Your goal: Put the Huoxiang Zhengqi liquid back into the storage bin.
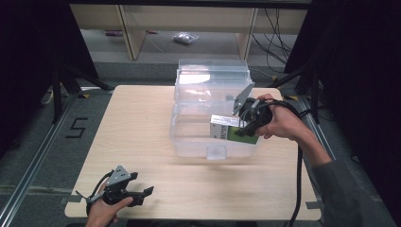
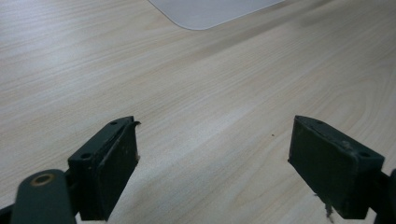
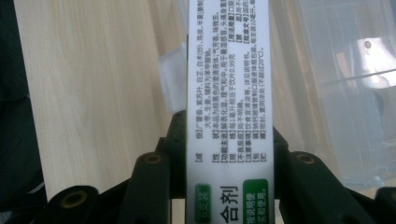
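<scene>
**op_remote:** Right gripper (image 1: 247, 126) has the box (image 1: 229, 128) clamped, jaws shut across its narrow faces. In the right gripper view the box (image 3: 228, 93) runs straight up between the jaws, printed side toward the camera. In the high view it's over the front part of the clear bin (image 1: 189, 137), whose lid stands open at the back. I can't tell if it's already below the rim.

**benchguy:** How does it feel to carry?

**op_remote:** My guess is light. It's a thin carton, white and green, looks like medicine packaging. Stiff along the edges, but the broad panels would probably dent if I squeezed hard. The finish is glossy, so it might slip if the grip gets lazy. Holding near one end across the narrow sides seems right, since the corners take the load.

**benchguy:** And the left?

**op_remote:** Left gripper (image 1: 142, 194) is parked at the near left of the tabletop (image 1: 142, 123), jaws wide apart with nothing between them.
</scene>
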{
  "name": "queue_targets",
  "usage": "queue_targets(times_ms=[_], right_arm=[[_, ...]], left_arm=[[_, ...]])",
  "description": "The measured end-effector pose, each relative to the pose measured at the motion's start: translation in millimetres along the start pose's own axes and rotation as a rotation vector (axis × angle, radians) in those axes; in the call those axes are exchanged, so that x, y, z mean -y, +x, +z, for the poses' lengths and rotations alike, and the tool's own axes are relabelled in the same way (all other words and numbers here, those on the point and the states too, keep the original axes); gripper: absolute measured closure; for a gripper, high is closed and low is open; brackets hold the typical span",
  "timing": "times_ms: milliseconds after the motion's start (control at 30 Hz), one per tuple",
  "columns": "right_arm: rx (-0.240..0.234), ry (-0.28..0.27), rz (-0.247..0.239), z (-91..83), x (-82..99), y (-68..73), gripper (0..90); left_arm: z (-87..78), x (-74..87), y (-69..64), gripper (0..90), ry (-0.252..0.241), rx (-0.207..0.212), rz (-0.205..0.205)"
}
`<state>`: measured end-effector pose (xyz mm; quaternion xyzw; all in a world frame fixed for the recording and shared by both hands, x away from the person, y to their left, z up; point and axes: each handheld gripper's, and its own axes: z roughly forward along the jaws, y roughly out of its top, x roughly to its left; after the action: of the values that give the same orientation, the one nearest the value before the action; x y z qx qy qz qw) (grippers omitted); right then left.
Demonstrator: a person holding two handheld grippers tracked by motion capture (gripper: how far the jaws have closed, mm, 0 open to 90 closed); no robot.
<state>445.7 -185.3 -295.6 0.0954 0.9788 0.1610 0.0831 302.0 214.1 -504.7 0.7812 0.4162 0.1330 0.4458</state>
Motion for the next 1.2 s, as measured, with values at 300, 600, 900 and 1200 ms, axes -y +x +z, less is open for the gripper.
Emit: queue_targets(times_ms=[300,600,900,1200], right_arm=[[-0.012,0.010,0.048,18.4,8.6,-31.6,65.3],[-0.025,0.026,0.014,46.0,13.9,-52.1,65.2],[-0.057,0.042,0.041,68.5,24.6,-62.7,65.2],[-0.081,0.047,0.039,83.5,36.3,-71.6,65.2]], left_arm=[[-0.4,0.1,0.2,15.0,-0.005,-0.003,-0.007],[-0.5,0.9,1.7,15.0,0.009,-0.008,-0.006],[0.8,1.4,2.7,15.0,0.004,-0.014,-0.018],[0.8,1.6,2.3,15.0,-0.002,-0.012,-0.030]])
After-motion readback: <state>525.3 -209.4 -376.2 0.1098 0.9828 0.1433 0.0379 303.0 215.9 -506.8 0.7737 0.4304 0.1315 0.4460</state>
